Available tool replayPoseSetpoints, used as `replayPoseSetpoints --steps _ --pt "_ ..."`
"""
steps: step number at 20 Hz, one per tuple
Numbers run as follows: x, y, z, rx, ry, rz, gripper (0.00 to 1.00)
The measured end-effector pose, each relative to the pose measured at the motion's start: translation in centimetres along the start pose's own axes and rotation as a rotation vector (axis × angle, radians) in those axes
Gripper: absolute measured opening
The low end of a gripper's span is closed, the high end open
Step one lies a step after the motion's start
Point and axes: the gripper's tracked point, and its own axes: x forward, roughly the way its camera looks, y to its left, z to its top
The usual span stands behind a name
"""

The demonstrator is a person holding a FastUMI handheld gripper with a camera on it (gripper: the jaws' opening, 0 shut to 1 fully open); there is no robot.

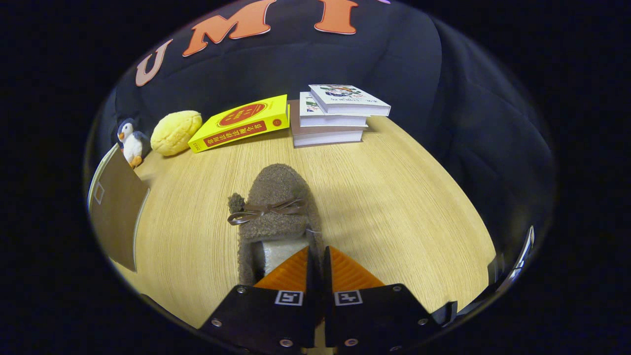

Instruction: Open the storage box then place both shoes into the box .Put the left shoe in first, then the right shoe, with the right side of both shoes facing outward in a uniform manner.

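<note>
Yellow book [241, 123] spine — perhaps "2023" (other print unreadable).

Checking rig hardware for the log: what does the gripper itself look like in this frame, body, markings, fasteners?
The handheld two-finger gripper has two wedge-shaped fingers with ribbed faces, tapering forward. Each sits on a flat black angular plate fastened with round silver screws. Each plate carries one square black-and-white fiducial marker near the inner edge.

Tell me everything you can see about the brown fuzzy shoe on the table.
The brown shoe is a fuzzy, fleece-like slipper with a thin brown bow across its top, a small pompom at one side and a pale lining showing in its opening. It lies on the wooden table, toe pointing away toward the books. The gripper has its fingers closed together on the shoe's heel-side rim, one finger seemingly inside the opening. Nothing else touches it.
</note>
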Motion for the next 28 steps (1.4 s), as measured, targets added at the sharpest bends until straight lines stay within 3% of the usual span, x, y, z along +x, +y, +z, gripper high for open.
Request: replayPoseSetpoints --steps 1,3,11,28 --pt "-0.5 0.2 0.0 0.018 0.005 0.004 0.03" --pt "-1.4 0.7 0.6 0.041 -0.009 0.009 0.01" --pt "-7.5 5.2 4.6 0.103 -0.085 0.016 0.01" --pt "-18.3 27.8 9.9 0.114 -0.190 0.141 0.01"
